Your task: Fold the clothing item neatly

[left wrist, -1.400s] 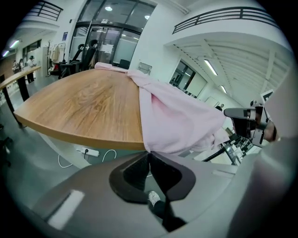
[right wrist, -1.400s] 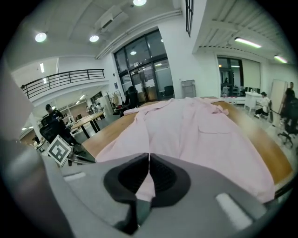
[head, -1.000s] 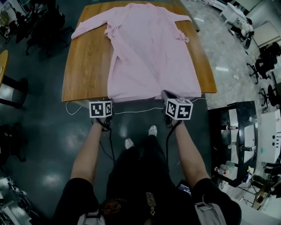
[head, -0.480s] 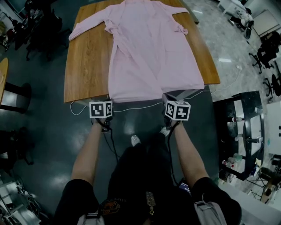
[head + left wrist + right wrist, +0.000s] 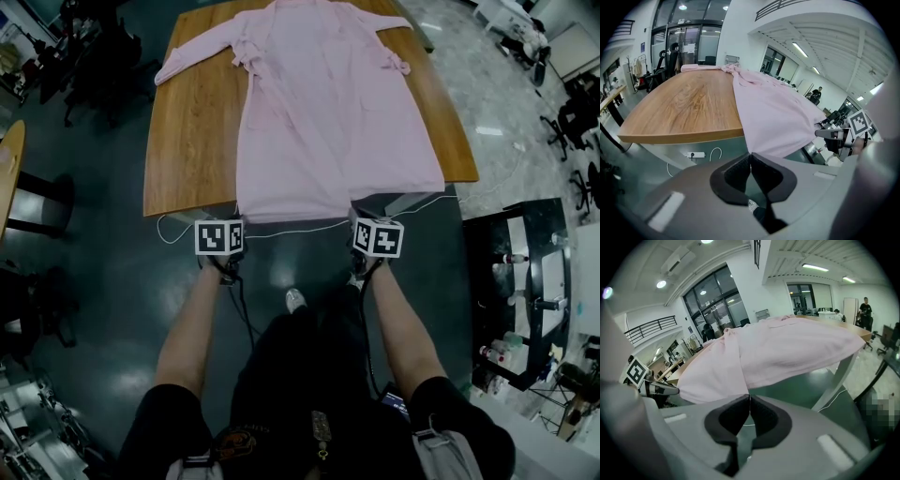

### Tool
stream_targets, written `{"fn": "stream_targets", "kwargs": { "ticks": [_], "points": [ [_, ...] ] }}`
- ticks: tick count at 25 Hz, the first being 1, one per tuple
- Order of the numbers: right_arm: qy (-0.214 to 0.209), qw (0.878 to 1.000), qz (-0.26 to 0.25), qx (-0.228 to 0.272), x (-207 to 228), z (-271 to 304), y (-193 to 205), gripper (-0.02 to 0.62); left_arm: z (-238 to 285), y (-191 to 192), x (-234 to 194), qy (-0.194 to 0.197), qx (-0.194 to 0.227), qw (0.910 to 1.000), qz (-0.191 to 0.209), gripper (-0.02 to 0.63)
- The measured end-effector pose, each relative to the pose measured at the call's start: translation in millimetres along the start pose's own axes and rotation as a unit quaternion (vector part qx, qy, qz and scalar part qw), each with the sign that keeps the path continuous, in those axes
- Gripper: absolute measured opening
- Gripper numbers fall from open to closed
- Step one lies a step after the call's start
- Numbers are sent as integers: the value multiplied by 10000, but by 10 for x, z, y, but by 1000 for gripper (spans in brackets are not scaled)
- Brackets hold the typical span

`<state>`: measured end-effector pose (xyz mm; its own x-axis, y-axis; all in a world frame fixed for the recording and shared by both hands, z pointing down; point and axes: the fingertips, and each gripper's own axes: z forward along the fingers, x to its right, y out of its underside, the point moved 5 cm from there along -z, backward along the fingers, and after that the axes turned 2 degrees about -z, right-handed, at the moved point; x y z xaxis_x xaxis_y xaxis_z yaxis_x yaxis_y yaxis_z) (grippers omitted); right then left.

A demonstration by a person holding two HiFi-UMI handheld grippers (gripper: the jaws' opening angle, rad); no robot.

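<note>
A pink robe (image 5: 328,112) lies lengthwise on the wooden table (image 5: 192,141), sleeves at the far end, its bottom hem hanging just over the near edge. My left gripper (image 5: 231,225) is shut on the hem's left corner, and the cloth (image 5: 773,117) runs to a point between its closed jaws (image 5: 750,157). My right gripper (image 5: 362,223) is shut on the hem's right corner, where the pink fabric (image 5: 778,348) tapers into the closed jaws (image 5: 749,398). Both grippers sit just below the table's near edge, side by side.
A white cable (image 5: 291,231) and a power strip (image 5: 691,154) hang under the table. A dark bench with bottles (image 5: 520,291) stands to the right, a round table (image 5: 7,159) to the left, office chairs (image 5: 572,122) beyond. The person's shoe (image 5: 294,300) is below the hem.
The right gripper has sunk a little with its corner. The hem has come nearer, now hanging over the table's near edge. The left gripper has barely moved.
</note>
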<state>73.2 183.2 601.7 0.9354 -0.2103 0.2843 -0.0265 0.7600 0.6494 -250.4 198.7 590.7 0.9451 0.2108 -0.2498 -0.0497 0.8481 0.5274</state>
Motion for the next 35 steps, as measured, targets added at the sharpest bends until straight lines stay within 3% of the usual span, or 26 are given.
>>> {"fn": "stream_targets", "kwargs": {
  "ticks": [6, 11, 23, 35],
  "points": [
    [51, 10000, -7, 17, 67, 17, -20, 22, -1, -3, -16, -176, 39, 9998, -14, 20],
    [131, 9998, -75, 114, 151, -83, -164, 26, -173, -112, -63, -334, 362, 9988, 56, 26],
    [-326, 9942, -743, 703, -374, -161, -1194, 17, -496, -882, 34, -328, 1028, 9937, 301, 8],
    [-1136, 9767, -1563, 937, -613, 505, -2446, 15, -163, -2053, -92, -487, 1293, 9898, 359, 8]
  ]
}}
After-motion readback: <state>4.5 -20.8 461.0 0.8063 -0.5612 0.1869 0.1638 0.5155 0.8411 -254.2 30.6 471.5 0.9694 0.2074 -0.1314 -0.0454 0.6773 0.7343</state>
